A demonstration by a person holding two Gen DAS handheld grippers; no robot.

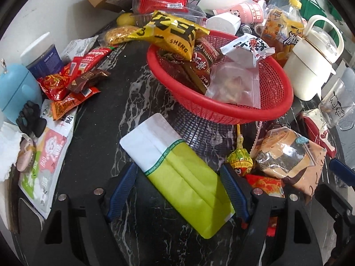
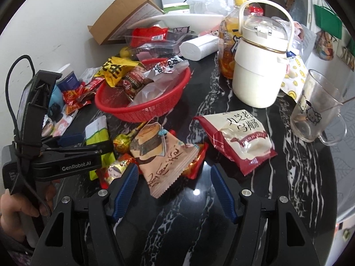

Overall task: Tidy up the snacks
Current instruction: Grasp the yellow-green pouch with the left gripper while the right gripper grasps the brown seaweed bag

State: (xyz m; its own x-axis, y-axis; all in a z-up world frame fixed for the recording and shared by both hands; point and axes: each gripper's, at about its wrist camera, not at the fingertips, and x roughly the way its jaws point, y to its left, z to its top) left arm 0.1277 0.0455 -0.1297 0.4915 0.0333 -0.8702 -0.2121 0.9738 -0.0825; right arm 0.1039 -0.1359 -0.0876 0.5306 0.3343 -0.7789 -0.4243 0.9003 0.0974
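- While we are holding a gripper in each hand over the black marbled desk (image 2: 221, 232), our left gripper (image 1: 177, 173) is standing wide around a green and white packet (image 1: 177, 168) that is lying flat on the desk, its blue pads just beside the packet's edges; we cannot tell whether they are touching it.
- We are keeping our right gripper (image 2: 174, 177) wide as well, with its jaws gaping over the lower end of a beige cake packet (image 2: 164, 166); the pads are not pressing on it.
- We are seeing a red basket (image 1: 277, 102) behind the green packet, already holding a yellow bag (image 1: 175, 33), a brown packet (image 1: 203, 64), a clear zip bag (image 1: 235, 84) and a white wrapped snack (image 1: 244, 51).
- We are finding a lollipop (image 1: 239, 160) lying between the green packet and the cake packet, its stick pointing toward the basket.
- We are noticing a red and white pouch (image 2: 239, 137) to the right of the cake packet, near a glass mug (image 2: 315, 110) and a cream jug (image 2: 257, 71).
- We are leaving a heap of red wrappers (image 1: 64, 84) at the desk's left side, well apart from the basket.
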